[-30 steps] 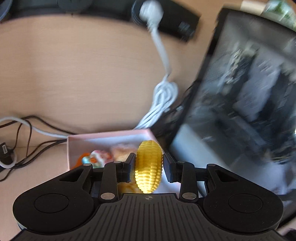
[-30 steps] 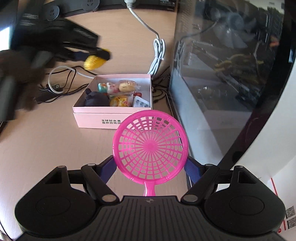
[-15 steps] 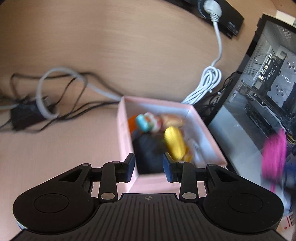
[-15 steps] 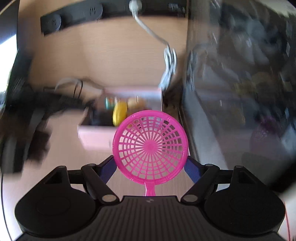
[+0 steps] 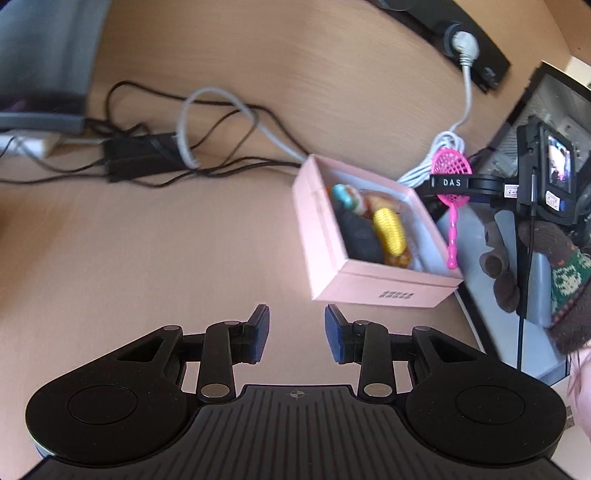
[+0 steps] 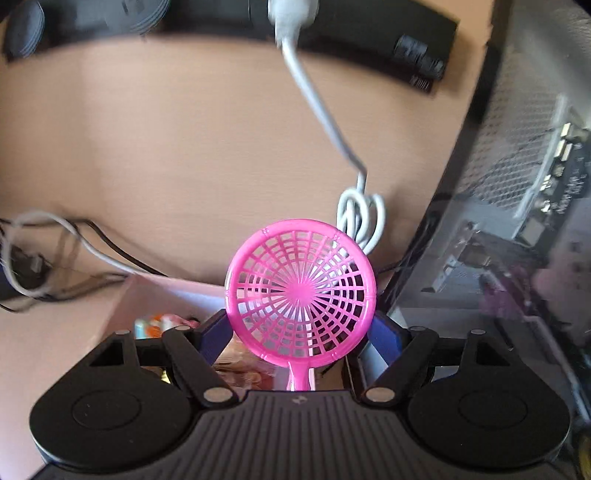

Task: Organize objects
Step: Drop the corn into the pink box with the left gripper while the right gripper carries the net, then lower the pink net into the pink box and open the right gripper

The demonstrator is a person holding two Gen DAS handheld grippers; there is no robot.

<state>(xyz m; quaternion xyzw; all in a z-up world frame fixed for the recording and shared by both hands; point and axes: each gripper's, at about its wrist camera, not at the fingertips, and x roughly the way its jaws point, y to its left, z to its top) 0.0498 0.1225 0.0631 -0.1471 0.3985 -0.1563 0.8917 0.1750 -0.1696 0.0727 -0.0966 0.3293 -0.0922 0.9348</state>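
My right tool (image 6: pixel 301 332) was clamped on the pink toy strainer (image 6: pixel 301 291), handle pointing down, directly above the pink box (image 5: pixel 373 284). My left tool (image 5: pixel 297 332) stood apart and empty, the box lying at one o'clock, the toy corn (image 5: pixel 388 230) already inside.

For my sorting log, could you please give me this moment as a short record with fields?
left hand-held gripper: open, holding nothing, over bare desk short of the box
right hand-held gripper: shut on pink strainer, above the box
pink box: open-topped, beside the computer case
box contents: toy corn, dark object, other small toys, too blurred to name
behind box: loose cables, power strip
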